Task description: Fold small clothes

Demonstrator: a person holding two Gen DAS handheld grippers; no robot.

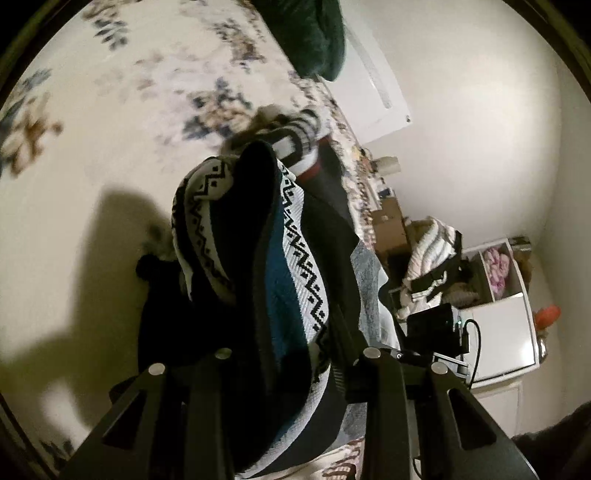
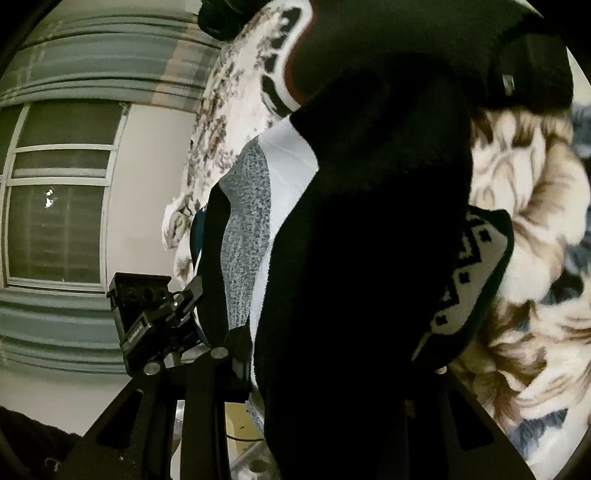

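Observation:
A patterned knit garment (image 1: 295, 258), black, teal and white with zigzag bands, hangs between the fingers of my left gripper (image 1: 295, 354), which is shut on it above the floral bedspread (image 1: 110, 110). My right gripper (image 2: 332, 369) is shut on the same garment (image 2: 362, 221); its black fabric fills the view, with a grey and white panel (image 2: 251, 229) and a zigzag band (image 2: 472, 273). Both sets of fingertips are hidden by cloth. The other gripper's body shows in each view (image 1: 439, 325) (image 2: 144, 314).
A dark green cushion (image 1: 314, 33) lies at the bed's far end. Beside the bed stand a white cabinet (image 1: 498, 332), a cube shelf with pink cloth (image 1: 496, 269) and a pile of striped laundry (image 1: 432, 251). A window (image 2: 59, 214) with grey curtains is on the wall.

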